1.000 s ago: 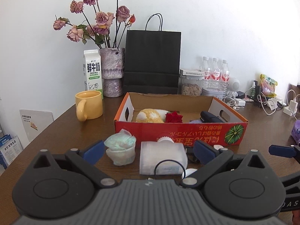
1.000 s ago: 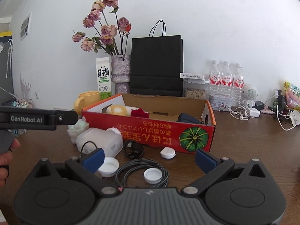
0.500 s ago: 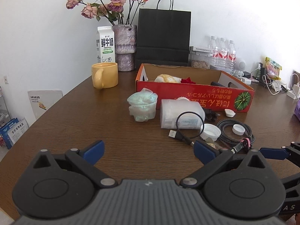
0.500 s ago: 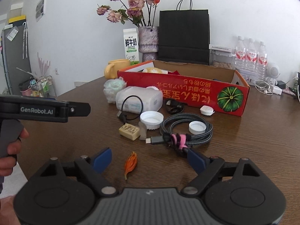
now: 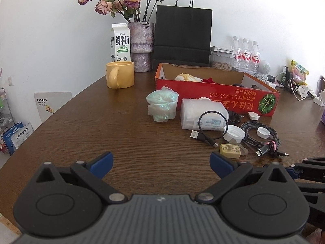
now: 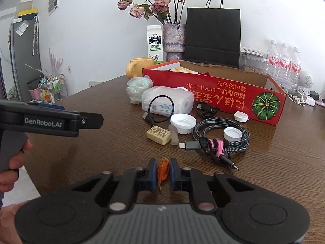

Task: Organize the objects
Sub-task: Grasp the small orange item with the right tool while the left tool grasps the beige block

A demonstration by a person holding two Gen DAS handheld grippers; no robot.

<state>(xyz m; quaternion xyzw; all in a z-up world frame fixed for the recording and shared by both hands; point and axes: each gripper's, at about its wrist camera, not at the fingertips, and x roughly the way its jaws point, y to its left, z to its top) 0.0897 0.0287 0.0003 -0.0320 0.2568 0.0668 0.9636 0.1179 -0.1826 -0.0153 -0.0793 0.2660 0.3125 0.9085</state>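
Right gripper (image 6: 163,171): jaws have just been closing and now stand narrow, the blue pads pressed on a small orange dried petal (image 6: 163,169) that lies on the brown table (image 6: 81,162) at the near edge.
Left gripper (image 5: 160,162): jaws wide, nothing between them, bare tabletop beneath.
Just beyond the petal: a yellow soap-like bar (image 6: 159,135), a white lid (image 6: 183,123), a coiled braided cable (image 6: 221,136) with a small white cap (image 6: 232,134) inside the coil.
Farther: a clear plastic jar (image 6: 166,103) on its side, a crumpled wrapped cup (image 6: 138,88).
Farthest: a red cardboard box (image 6: 223,99), open on top.
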